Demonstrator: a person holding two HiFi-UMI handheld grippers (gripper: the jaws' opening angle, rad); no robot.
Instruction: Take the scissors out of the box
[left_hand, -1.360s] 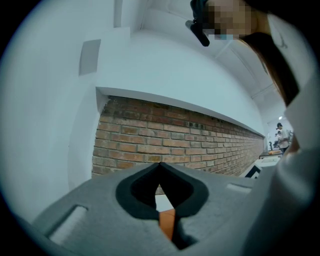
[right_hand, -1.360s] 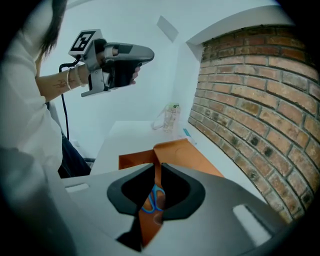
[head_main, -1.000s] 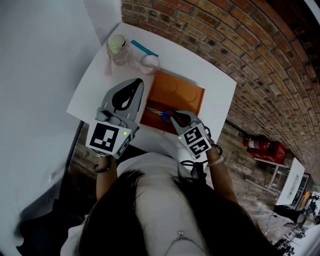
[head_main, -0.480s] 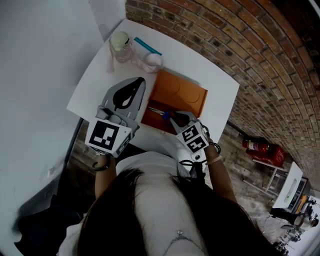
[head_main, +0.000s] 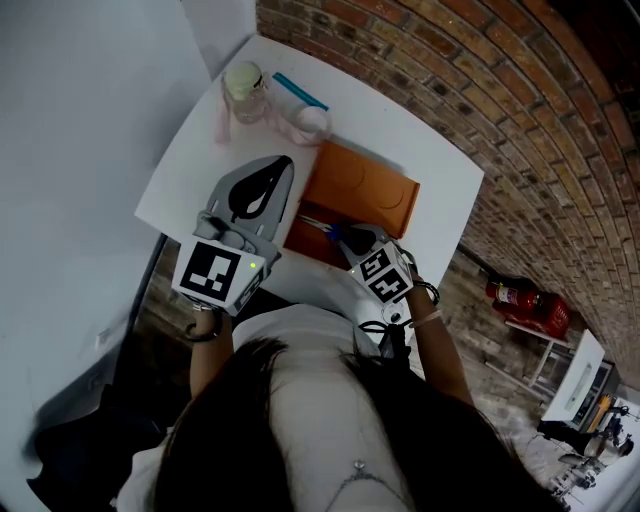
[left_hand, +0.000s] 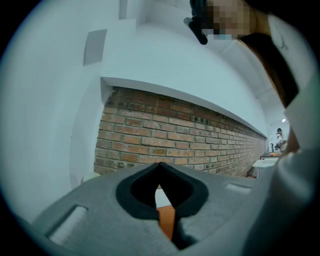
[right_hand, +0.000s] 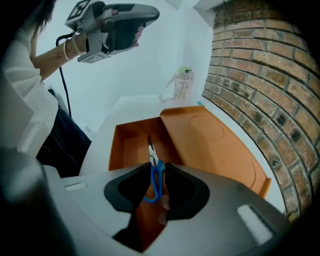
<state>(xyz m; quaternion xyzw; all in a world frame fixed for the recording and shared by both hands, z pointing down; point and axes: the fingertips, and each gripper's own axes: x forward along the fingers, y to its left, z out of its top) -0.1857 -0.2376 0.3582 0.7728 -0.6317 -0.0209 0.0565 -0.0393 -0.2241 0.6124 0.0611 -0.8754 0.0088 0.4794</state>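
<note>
Right hand-held gripper (right_hand: 157, 169): nearest the person, tipped steeply down over the near end of the box. Its jaws stand apart and have just been opening. The blue handle loops sit between them and are not visibly pinched. The widening looks meant to let the pads straddle the handles before a close.
Scissors (right_hand: 156, 179): still inside the box, lying along one inner wall, with the handles toward the person and the blades pointing away. That puts the handles on the side the gripper comes in from.
Box (right_hand: 116, 145): orange and open, resting near the front edge of the surface. Apart from the scissors, its tray looks bare.
Lid (right_hand: 210, 140): folded back flat beside the tray, so nothing bars the way down.
Left hand-held gripper (left_hand: 160, 165): held level above the surface at the box's left side, with its jaws together on nothing. It seems parked clear of the reach, though near enough to steady the box if it lifts with the scissors.
Surface (head_main: 430, 160): white, and bare around the box.
Far corner: a clear jar (head_main: 243, 90), a teal stick (head_main: 300, 92) and a small white round thing (head_main: 312, 120), all well apart from the box and likely no part of this job.
Brick wall (head_main: 470, 70): runs along the far edge of the surface.
</note>
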